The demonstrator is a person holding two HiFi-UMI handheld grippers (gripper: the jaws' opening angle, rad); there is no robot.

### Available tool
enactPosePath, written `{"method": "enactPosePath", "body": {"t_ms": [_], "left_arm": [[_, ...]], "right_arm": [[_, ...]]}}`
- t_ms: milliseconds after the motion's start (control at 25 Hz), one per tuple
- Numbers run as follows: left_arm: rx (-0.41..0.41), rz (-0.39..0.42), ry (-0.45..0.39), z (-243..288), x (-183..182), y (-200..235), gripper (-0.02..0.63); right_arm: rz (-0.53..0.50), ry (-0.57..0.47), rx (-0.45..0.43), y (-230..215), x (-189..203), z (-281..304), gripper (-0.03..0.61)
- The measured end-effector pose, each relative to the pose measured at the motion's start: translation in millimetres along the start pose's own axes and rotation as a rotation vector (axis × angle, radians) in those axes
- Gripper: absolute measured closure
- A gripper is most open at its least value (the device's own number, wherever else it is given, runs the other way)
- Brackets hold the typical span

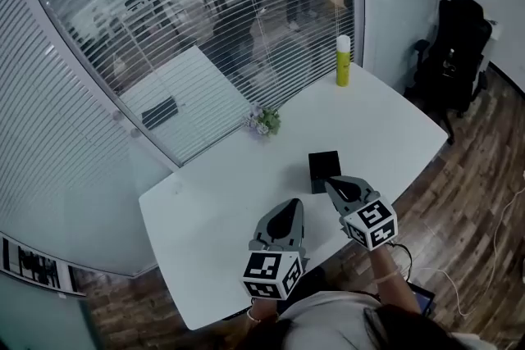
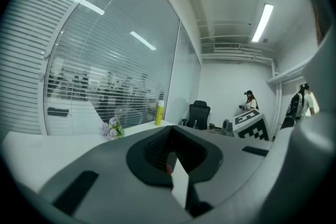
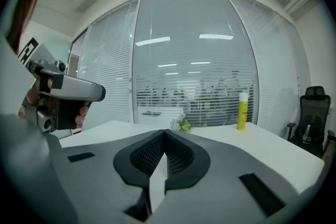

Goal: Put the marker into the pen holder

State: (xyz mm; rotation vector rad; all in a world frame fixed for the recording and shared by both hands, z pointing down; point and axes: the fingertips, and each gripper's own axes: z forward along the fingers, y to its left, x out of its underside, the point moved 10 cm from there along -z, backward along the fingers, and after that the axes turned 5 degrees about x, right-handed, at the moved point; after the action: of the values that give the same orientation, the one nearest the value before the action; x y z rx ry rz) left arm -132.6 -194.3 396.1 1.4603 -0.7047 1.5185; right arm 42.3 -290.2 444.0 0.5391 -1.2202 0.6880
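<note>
Marker (image 2: 168, 164) to pen holder (image 1: 325, 168).
My L hand-held gripper (image 1: 290, 207) clenched on prob. the marker; R hand-held gripper (image 1: 333, 187) clenched, empty. Centre upright, then release.

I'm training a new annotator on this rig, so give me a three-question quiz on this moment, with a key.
1. True or false: the right gripper has its jaws wide apart.
2. What stands at the far end of the white table? A) a yellow bottle B) a red mug C) a laptop
3. In the head view, which gripper is nearer the black pen holder?
Key: 1. False: the jaws are together. 2. A. 3. The right gripper.
</note>
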Motion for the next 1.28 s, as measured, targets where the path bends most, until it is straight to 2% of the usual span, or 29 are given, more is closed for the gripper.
{"method": "enactPosePath", "body": {"t_ms": [360,800,1280], "left_arm": [[-0.003,0.008,-0.011,-19,0,-31,0.595],[0.01,0.049,-0.023,-43,3,-84,0.595],[0.004,0.062,-0.029,-66,4,-112,0.595]], "right_arm": [[-0.035,-0.059,0.025,9,-15,-53,0.551],[-0.031,-0.13,0.077,18,-12,-125,0.551],[-0.073,-0.213,0.13,38,-29,-183,0.551]]}}
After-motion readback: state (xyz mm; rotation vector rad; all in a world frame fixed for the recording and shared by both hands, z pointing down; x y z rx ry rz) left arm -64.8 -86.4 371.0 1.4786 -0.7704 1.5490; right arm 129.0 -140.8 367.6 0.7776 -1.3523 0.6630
